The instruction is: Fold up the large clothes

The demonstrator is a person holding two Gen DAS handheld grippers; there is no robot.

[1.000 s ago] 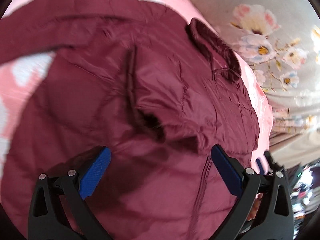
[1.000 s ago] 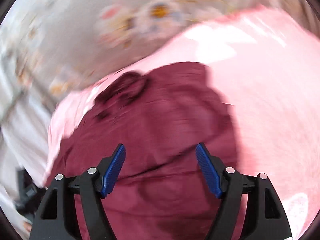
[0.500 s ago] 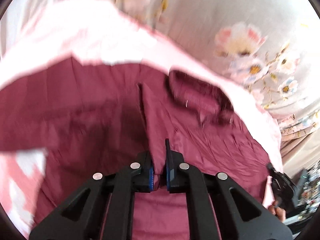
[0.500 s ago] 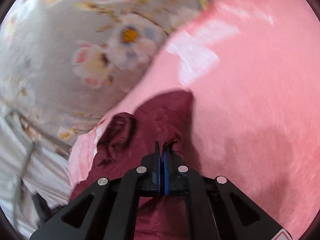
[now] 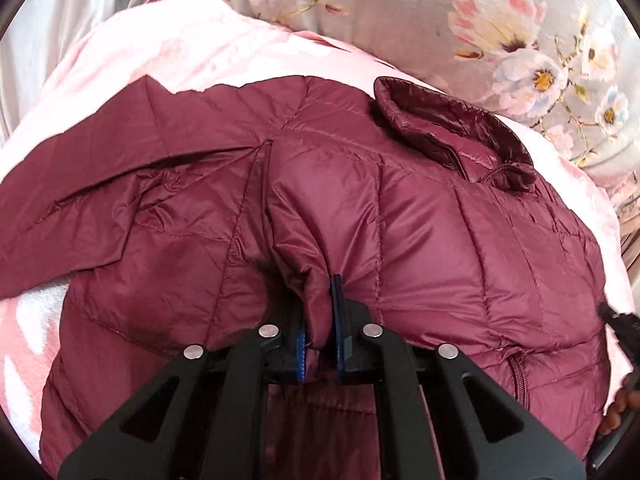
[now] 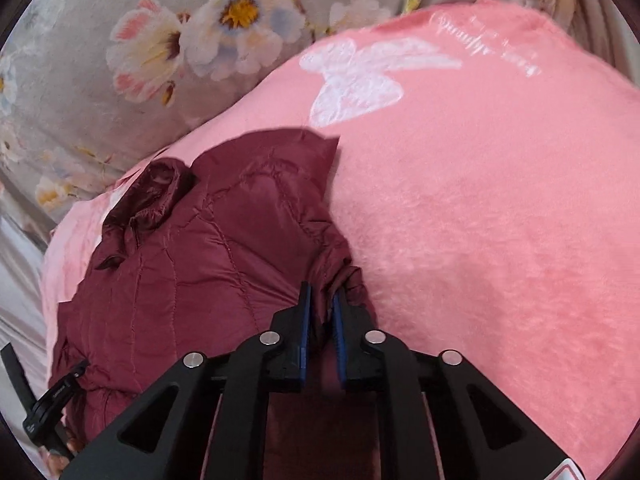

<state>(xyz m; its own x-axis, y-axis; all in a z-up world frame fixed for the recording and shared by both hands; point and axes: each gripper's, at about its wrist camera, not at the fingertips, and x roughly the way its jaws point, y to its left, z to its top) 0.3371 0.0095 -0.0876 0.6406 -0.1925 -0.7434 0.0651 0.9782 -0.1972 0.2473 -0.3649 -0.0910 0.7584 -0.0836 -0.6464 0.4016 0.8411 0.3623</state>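
On the pink blanket (image 5: 192, 52) of the bed, in the left wrist view, the maroon quilted jacket (image 5: 440, 232) lies spread, collar (image 5: 452, 128) far and to the right, one sleeve (image 5: 92, 184) running out to the left. The left claw (image 5: 320, 332) is clamped on a raised pleat of the jacket's body close to the camera; the garment's bulk stretches away from it, far and to both sides.

In the right wrist view, the right claw (image 6: 320, 320) pinches a bunched edge of the jacket (image 6: 192, 272), its jaws having just eased slightly with cloth between them. The jacket lies to its left, bare blanket (image 6: 500, 220) to its right, so I judge the fold must carry leftward, over the body.
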